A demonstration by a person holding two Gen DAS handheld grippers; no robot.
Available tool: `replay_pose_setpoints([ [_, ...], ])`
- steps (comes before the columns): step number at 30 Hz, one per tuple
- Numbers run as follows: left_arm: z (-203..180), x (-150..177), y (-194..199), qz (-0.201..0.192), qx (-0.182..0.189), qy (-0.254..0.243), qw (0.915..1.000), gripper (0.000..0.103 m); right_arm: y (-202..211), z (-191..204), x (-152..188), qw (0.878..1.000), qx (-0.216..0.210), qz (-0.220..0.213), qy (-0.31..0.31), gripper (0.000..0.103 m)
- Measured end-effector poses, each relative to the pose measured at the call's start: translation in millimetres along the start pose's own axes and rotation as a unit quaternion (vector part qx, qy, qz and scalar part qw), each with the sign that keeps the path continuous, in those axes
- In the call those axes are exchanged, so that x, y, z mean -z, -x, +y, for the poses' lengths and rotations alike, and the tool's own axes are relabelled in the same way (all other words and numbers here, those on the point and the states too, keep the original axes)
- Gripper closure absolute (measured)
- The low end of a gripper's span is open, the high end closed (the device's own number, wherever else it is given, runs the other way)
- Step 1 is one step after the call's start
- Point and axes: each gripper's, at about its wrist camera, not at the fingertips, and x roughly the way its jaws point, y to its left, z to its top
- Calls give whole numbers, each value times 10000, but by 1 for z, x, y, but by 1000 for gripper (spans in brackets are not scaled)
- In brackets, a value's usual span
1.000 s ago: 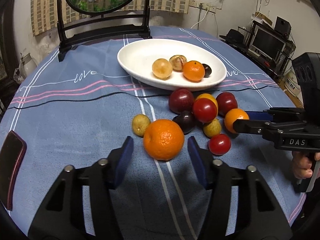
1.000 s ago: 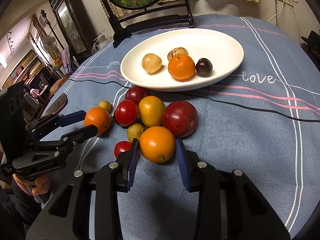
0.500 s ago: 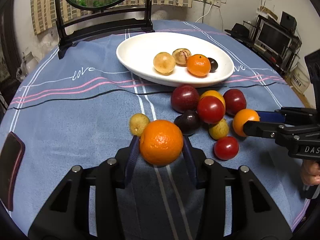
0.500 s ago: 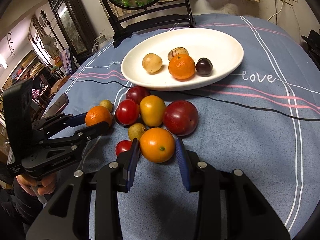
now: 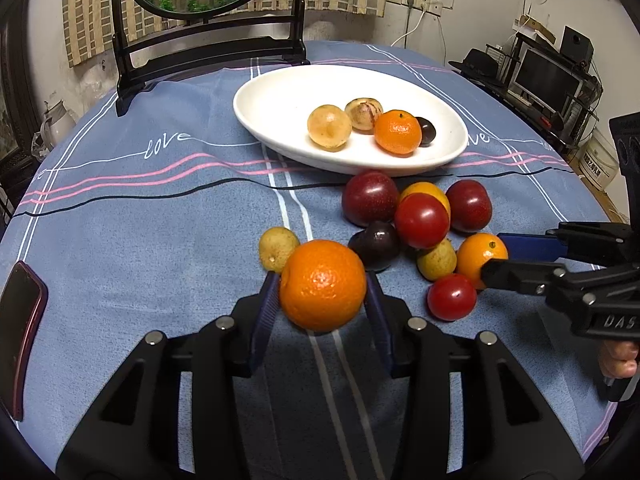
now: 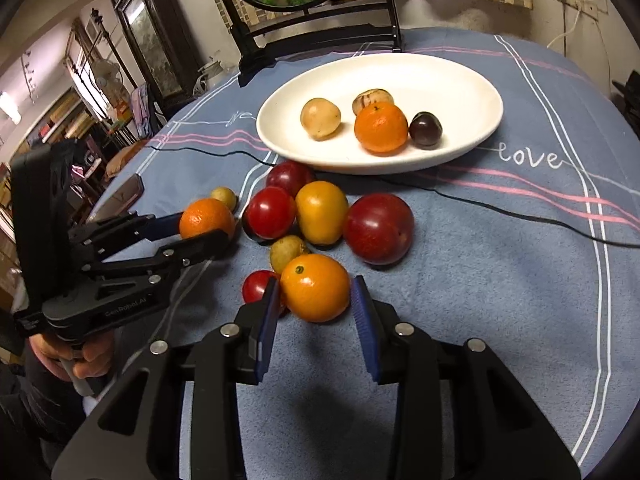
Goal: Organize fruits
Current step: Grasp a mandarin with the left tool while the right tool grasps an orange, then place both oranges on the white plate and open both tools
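My left gripper (image 5: 322, 304) is clamped on the big orange (image 5: 322, 285), lifted just clear of the blue tablecloth (image 5: 140, 248). My right gripper (image 6: 316, 312) brackets the smaller orange fruit (image 6: 315, 287); the left pad touches, the right shows a gap, so no grip there. White plate (image 6: 460, 80) beyond holds four fruits.

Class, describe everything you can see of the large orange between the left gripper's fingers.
The large orange is round, bright and dimpled, with a glossy highlight. The left gripper is shut on it, a blue-padded finger pressing each side. It looks lifted off the blue tablecloth, in front of a small yellow-green fruit and a dark plum.
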Motion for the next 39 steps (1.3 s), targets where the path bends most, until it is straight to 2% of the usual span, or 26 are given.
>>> replay_pose_setpoints([
  [9, 1, 0, 1, -15, 30, 51, 10000, 60, -3, -3, 1, 10000, 19, -46, -48, 65],
  [12, 3, 1, 7, -116, 69, 139, 9998, 60, 10, -7, -2, 9991, -112, -355, -188, 65],
  [14, 4, -2, 16, -290, 238, 211, 9991, 60, 25, -13, -6, 9967, -218, -717, -323, 65],
  [16, 5, -9, 22, -445, 399, 290, 9978, 60, 37, -19, -11, 9928, -151, -1120, -403, 65],
  [18, 6, -21, 25, -571, 552, 400, 9960, 60, 40, -25, -17, 9905, -139, -1278, -490, 65],
  [21, 4, -51, 24, -749, 571, 446, 9946, 60, 39, -38, -30, 9865, -40, -1466, -726, 65],
  [25, 5, -93, 13, -957, 408, 532, 9932, 60, 28, -55, -58, 9789, 474, -1773, -897, 65],
  [29, 16, -125, -24, -743, 244, 809, 9937, 60, 11, -76, -79, 9751, 714, -1789, -1099, 65],
  [33, 28, -140, -60, -429, 9, 1038, 9937, 60, -5, -89, -96, 9734, 851, -1774, -1174, 67],
  [36, 35, -141, -74, -256, 5, 1202, 9924, 60, -13, -93, -103, 9740, 921, -1706, -1170, 68],
  [39, 35, -135, -78, -93, 43, 1158, 9932, 59, -18, -97, -104, 9779, 725, -1528, -1232, 68],
])
